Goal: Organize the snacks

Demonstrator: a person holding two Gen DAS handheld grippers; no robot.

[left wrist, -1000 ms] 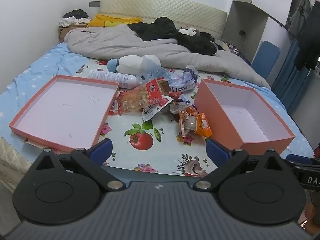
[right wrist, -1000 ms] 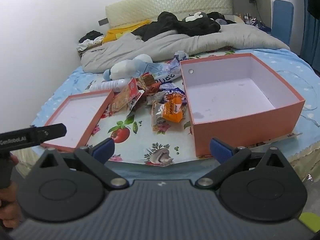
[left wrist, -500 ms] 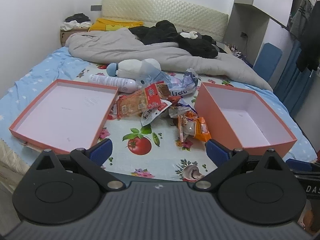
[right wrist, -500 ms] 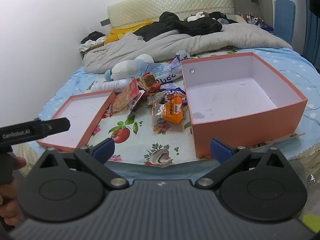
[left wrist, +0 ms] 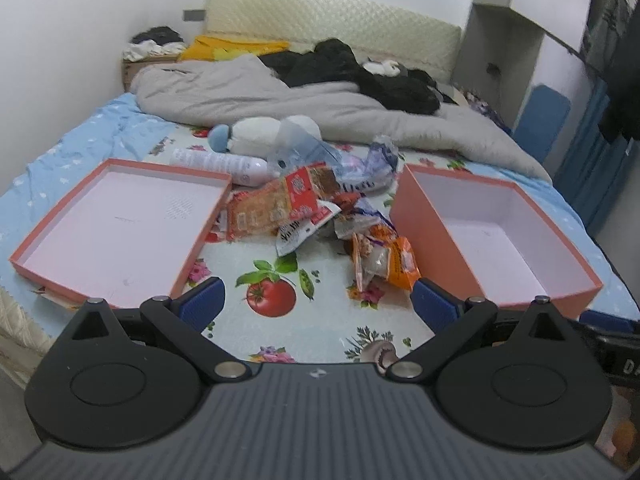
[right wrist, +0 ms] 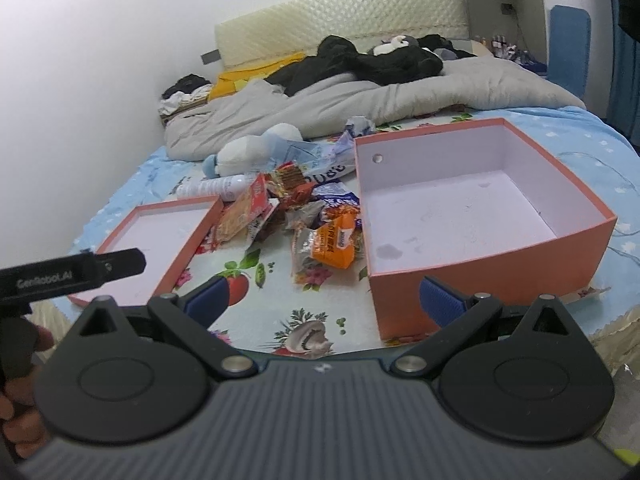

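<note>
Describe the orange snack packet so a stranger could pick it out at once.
Find the deep orange box on the bed. In the snack pile beside it, the orange packet lies nearest the box's front corner, the only solid orange wrapper.

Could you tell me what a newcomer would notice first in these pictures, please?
A jumbled pile of snack packets lies mid-bed on the vegetable-print cloth. It sits between a shallow pink lid on the left and a deeper, empty pink box on the right. Both grippers are open.
</note>
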